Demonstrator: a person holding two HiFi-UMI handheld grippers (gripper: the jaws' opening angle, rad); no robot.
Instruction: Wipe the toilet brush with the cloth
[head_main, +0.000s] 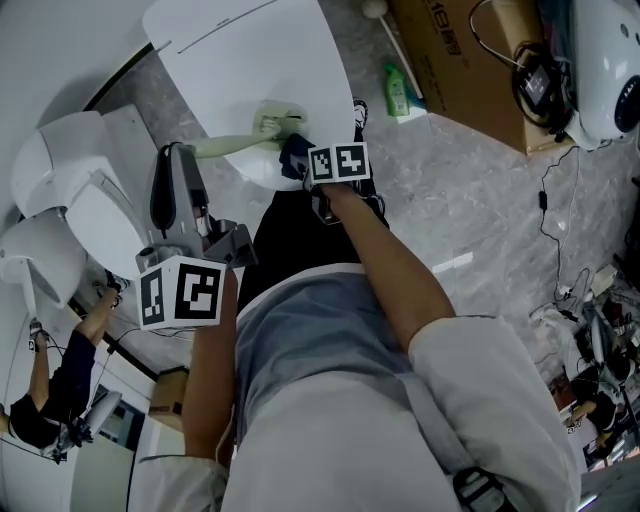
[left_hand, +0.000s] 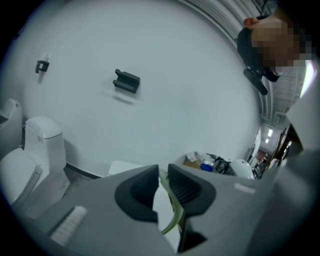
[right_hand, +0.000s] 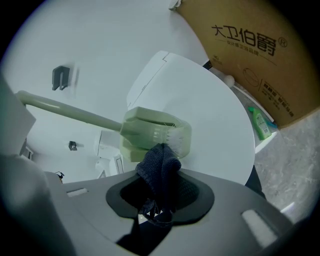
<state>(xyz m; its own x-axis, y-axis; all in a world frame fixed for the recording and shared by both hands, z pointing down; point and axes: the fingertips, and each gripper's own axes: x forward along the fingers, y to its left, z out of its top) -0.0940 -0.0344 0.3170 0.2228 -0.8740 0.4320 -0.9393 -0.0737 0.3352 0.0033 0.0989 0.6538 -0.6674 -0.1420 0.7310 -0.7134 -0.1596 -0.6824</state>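
**Cloth pressed to brush head above the toilet lid**

At the left of the head view, the left gripper (head_main: 178, 153) is seen with its jaws closed almost together on the thin pale green handle of the toilet brush (head_main: 272, 126). In the left gripper view the handle is seen as a narrow green strip pinched between the two dark pads. Near the centre, the right gripper (right_hand: 160, 192) is clamped on a bunched dark blue cloth (right_hand: 159, 165), and the cloth's tip is laid against the lower edge of the brush head. The brush is held level in the upper middle of the frame, over the white toilet lid (head_main: 250, 60). Farther off, at the upper right, a green bottle (head_main: 398, 90) and a cardboard box (head_main: 450, 70) are seen on the grey marbled floor (head_main: 480, 210).
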